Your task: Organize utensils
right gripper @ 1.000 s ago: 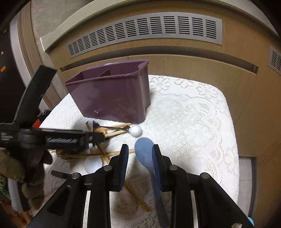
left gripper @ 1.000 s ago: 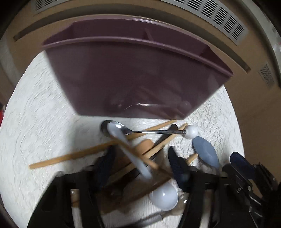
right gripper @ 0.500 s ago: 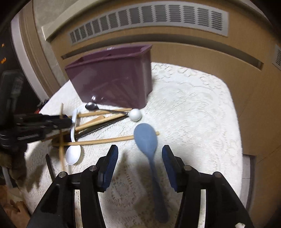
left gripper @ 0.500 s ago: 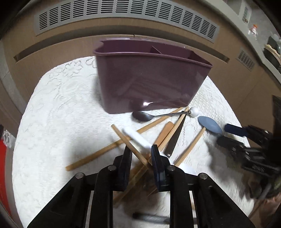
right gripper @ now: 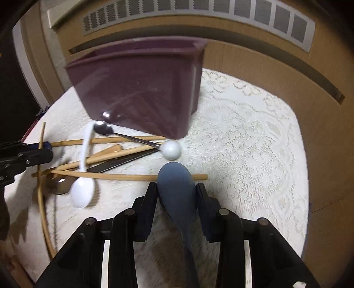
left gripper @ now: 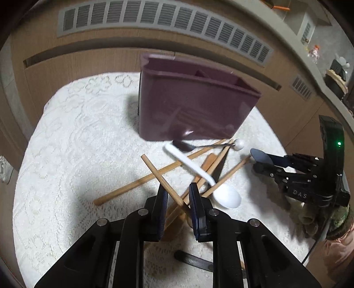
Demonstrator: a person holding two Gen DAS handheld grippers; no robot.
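A purple utensil holder (left gripper: pixel 190 106) stands on a white lace cloth, also in the right wrist view (right gripper: pixel 141 88). In front of it lies a pile of wooden chopsticks, a white spoon (left gripper: pixel 205 175), a metal spoon with a white ball end (left gripper: pixel 239 145) and a dark knife. My left gripper (left gripper: pixel 177 195) is shut on a wooden chopstick (left gripper: pixel 159 174) and holds it raised above the pile. My right gripper (right gripper: pixel 176 195) is open, its jaws on either side of the blue spoon (right gripper: pixel 177 190), which lies on the cloth.
A wooden cabinet front with grey vents (left gripper: pixel 154 20) curves behind the table. The lace cloth (right gripper: pixel 247 141) is bare to the right of the holder. Another dark handle (left gripper: pixel 194 261) lies near the table's front edge.
My left gripper has lifted a chopstick out of the pile and pulled back. My right gripper opened, moved forward and now straddles the blue spoon's bowl.
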